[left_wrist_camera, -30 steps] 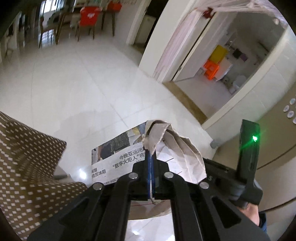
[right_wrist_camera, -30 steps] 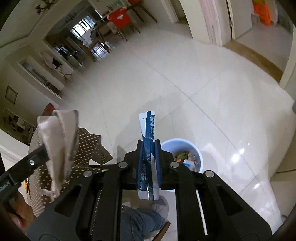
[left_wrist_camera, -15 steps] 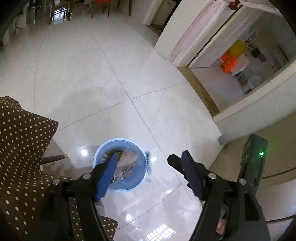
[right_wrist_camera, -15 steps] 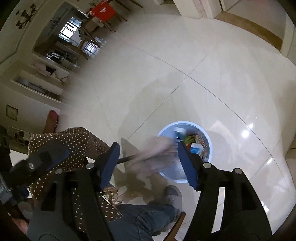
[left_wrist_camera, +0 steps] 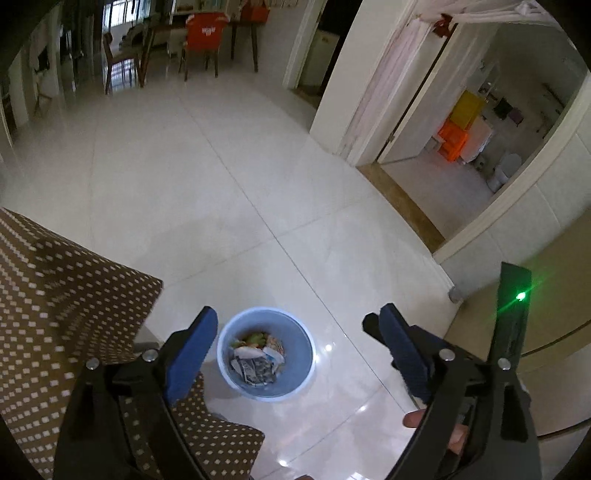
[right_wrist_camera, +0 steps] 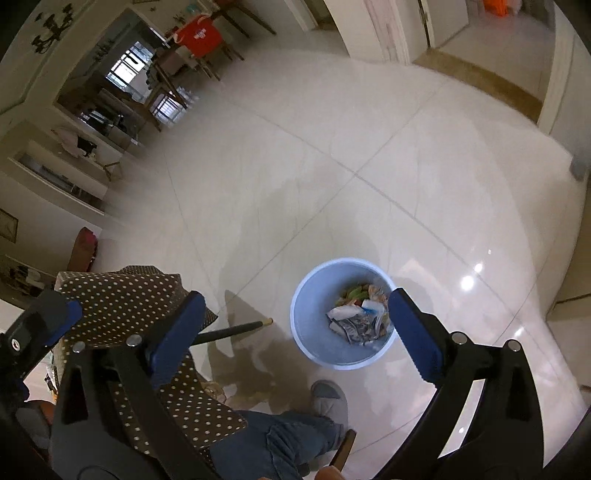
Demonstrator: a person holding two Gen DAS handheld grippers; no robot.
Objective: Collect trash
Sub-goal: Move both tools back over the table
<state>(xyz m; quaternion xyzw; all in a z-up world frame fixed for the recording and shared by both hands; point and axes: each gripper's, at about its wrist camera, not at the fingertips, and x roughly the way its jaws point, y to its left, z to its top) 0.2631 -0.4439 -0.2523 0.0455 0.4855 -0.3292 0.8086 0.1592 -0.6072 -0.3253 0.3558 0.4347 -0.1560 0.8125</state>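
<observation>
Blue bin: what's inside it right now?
The blue bin holds crumpled newspaper on top, white wrappers and green and orange food scraps toward the far wall. Anything under the pile, and the bin's bottom, is covered.

Polka-dot tablecloth (left_wrist_camera: 55,302), red-backed chair (left_wrist_camera: 205,31), orange crates (left_wrist_camera: 452,138)

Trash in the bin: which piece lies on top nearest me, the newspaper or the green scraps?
The crumpled newspaper lies nearest, grey and printed, at the near side of the blue bin. The green scraps lie behind it, toward the far wall.
</observation>
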